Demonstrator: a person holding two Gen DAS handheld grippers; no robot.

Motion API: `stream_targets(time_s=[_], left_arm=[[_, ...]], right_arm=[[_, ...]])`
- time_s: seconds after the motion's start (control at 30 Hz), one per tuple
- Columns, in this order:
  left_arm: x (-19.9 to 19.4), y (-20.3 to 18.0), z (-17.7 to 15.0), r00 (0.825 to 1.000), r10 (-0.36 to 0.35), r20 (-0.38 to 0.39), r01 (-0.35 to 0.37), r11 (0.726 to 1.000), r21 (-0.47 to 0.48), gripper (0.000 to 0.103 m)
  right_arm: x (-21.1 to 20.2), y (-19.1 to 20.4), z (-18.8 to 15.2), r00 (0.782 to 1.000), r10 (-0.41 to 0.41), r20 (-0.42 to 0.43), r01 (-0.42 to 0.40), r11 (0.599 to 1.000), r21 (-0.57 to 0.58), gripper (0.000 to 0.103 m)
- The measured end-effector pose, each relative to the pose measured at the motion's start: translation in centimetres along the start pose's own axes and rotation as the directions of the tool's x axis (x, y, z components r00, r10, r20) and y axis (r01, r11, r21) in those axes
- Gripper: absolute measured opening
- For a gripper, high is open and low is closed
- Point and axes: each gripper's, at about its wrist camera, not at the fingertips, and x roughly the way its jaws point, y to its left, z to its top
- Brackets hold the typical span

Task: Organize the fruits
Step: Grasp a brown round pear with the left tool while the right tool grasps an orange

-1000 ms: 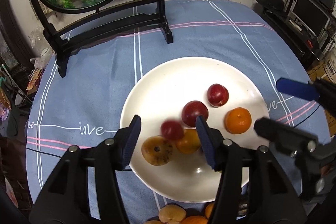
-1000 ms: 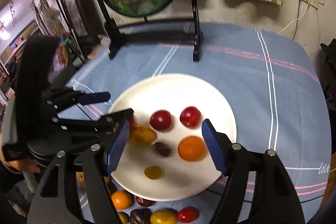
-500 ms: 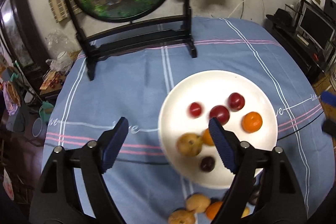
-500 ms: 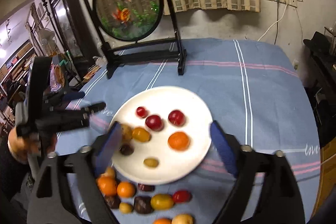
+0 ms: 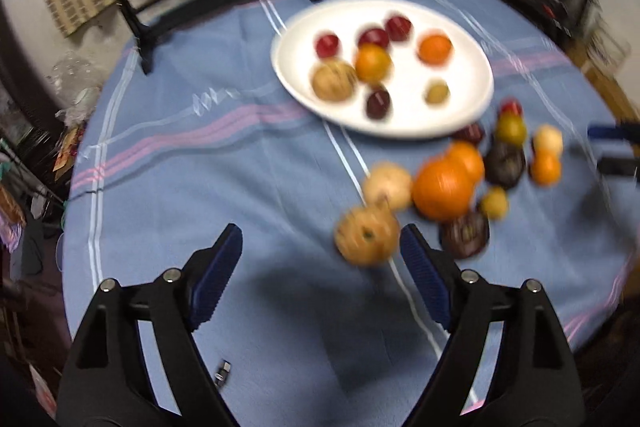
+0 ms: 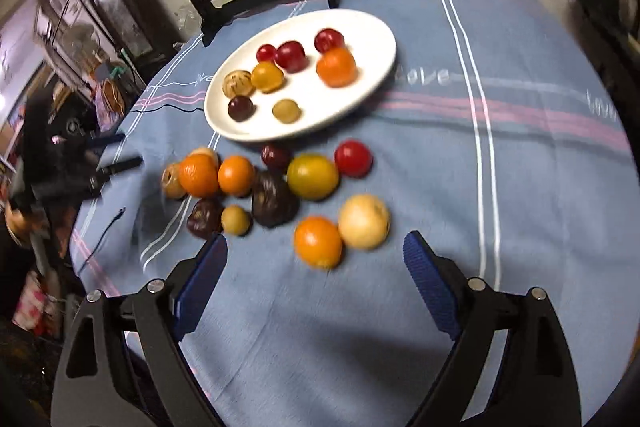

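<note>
both jaws just widened and hold nothing: left hand-held gripper (image 5: 320,263) with a tan fruit (image 5: 367,235) at its 1 o'clock, right hand-held gripper (image 6: 316,275) with an orange (image 6: 318,241) at 12; plate (image 6: 376,63) beyond.

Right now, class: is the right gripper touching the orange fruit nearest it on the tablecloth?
Apart. The right wrist view shows the right gripper open, with bare blue tablecloth between each fingertip and the orange fruit.

White plate (image 6: 376,39); blue tablecloth (image 6: 520,187) with pink and white stripes; red, orange, yellow, dark purple fruits (image 6: 276,203); blue gripper pads (image 6: 428,283).
</note>
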Motion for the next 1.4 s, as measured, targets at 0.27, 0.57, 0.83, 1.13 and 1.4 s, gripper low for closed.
stream_targets(time_s=[0.27, 0.57, 0.83, 1.13, 1.4], left_arm=[[2.9, -1.8, -0.1, 1.000, -0.009, -0.012, 0.009, 0.999, 0.040, 0.083], [5.8, -1.9, 0.9, 0.995, -0.086, -0.051, 0.088, 0.995, 0.045, 0.046], [3.9, -0.1, 0.7, 0.992, -0.122, -0.028, 0.120, 0.991, -0.057, 0.046], [1.6, 0.1, 1.0, 0.993, -0.118, 0.003, 0.118, 0.990, -0.083, 0.046], [1.3, -0.6, 1.1, 0.993, -0.120, 0.002, 0.120, 0.989, -0.084, 0.046]], right_arm=[[0.6, 0.7, -1.5, 0.999, -0.027, -0.028, 0.027, 1.000, -0.013, 0.090], [2.7, 1.3, -1.5, 0.992, -0.112, -0.057, 0.108, 0.991, -0.075, 0.077], [4.8, 1.1, -0.7, 0.990, -0.118, -0.080, 0.112, 0.991, -0.067, 0.064], [4.5, 2.4, -0.3, 0.989, -0.109, -0.095, 0.097, 0.987, -0.131, 0.034], [6.1, 2.1, 1.4, 0.988, -0.123, -0.088, 0.109, 0.983, -0.151, 0.035]])
